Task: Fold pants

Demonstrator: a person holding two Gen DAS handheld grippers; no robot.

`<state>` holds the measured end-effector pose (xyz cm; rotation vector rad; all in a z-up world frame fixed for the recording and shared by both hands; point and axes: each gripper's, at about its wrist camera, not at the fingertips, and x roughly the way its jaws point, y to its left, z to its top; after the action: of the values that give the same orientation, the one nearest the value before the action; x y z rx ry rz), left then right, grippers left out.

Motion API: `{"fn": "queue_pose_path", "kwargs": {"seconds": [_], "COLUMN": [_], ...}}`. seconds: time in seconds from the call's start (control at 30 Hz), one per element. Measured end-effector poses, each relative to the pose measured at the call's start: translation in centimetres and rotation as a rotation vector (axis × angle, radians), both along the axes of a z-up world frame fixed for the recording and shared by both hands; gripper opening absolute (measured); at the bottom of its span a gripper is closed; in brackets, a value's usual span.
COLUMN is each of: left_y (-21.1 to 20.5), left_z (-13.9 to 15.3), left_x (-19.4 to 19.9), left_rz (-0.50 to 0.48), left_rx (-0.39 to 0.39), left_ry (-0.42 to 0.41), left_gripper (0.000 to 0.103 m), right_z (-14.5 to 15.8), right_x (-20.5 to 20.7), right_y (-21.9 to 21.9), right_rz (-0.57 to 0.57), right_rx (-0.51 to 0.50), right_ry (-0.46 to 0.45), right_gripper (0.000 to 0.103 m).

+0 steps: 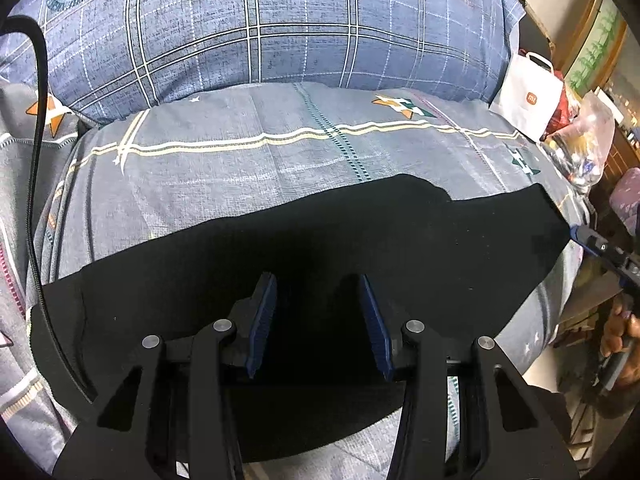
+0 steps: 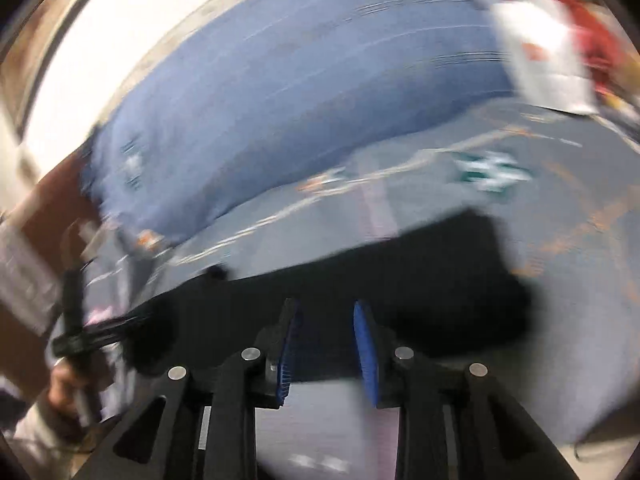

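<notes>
— 2 grippers in view, each seen from its own wrist camera. Left gripper (image 1: 318, 316): blue-padded fingers (image 1: 264, 312) spread apart, nothing between them, hanging over the black pants (image 1: 320, 240).

— And the pants?

— Laid flat across the bed (image 1: 224, 176), on a grey-blue patterned sheet with cream stripes and star motifs. Dark fabric stretching wide from left to right, far edge stepped near the right side. Folded or single layer: cannot tell, too dark for any seam.

— Right gripper?

— Right gripper (image 2: 326, 340): fingers (image 2: 366, 344) likewise parted, empty, poised above the near edge of the pants (image 2: 400, 272). Heavily blurred view, so little fine detail. Also visible at the far right of the left wrist view (image 1: 608, 252), just beside the right end of the pants, with a hand (image 1: 618, 328) below it.

— Anything else around?

— Big blue plaid pillow (image 1: 280, 20) at the head of the bed, beyond the pants. White paper bag (image 1: 528, 96) with an orange logo off to the right, next to a clear plastic bag (image 1: 588, 136) of small items. Black cable (image 1: 38, 152) running down the left side of the left wrist view.

— Contact with the fabric?

— Cannot tell for either gripper; only hovering close above it.
</notes>
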<state>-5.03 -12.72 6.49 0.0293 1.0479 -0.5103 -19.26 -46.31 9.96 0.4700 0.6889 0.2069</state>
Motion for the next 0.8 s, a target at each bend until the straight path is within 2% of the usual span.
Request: {"fn": "queue_pose_path", "kwargs": {"seconds": [0.13,0.23,0.33,0.37,0.43,0.47,0.5,0.53,0.57,0.67,0.8], "left_y": [0.4,0.8,1.5,1.8,2.7,3.1,3.6,4.1,4.6,5.5,5.7], "left_z": [0.0,0.2,0.3,0.3,0.2,0.1,0.0,-0.1,-0.2,-1.0,-2.0], "left_x": [0.2,0.2,0.4,0.5,0.9,1.1,1.3,1.5,1.7,2.1,1.9], "left_rz": [0.012,0.017,0.029,0.036,0.066,0.080,0.095,0.112,0.128,0.163,0.183], "left_rx": [0.018,0.029,0.044,0.045,0.042,0.037,0.031,0.028,0.027,0.027,0.016], "left_ry": [-0.015,-0.030,-0.048,-0.050,-0.052,-0.051,-0.050,-0.050,-0.048,-0.037,-0.035], "left_gripper": [0.043,0.043,0.043,0.043,0.043,0.043,0.043,0.043,0.043,0.043,0.044], "right_z": [0.0,-0.6,-1.5,-1.9,-3.2,-3.4,-3.2,-2.9,-2.5,-1.7,-3.3], "right_x": [5.8,10.2,13.6,14.8,16.7,17.0,17.3,17.3,17.3,17.3,17.5], "right_y": [6.5,10.4,12.8,13.7,15.2,15.7,16.2,16.6,16.8,17.4,18.5], "right_rz": [0.215,0.293,0.346,0.372,0.413,0.424,0.429,0.430,0.426,0.416,0.377], "right_rx": [-0.047,-0.100,-0.103,-0.106,-0.130,-0.145,-0.163,-0.182,-0.200,-0.246,-0.372], "right_ry": [0.020,0.059,0.086,0.104,0.166,0.167,0.139,0.110,0.093,0.050,0.053], "right_gripper": [0.027,0.029,0.035,0.039,0.039,0.037,0.031,0.014,0.009,0.008,0.008]}}
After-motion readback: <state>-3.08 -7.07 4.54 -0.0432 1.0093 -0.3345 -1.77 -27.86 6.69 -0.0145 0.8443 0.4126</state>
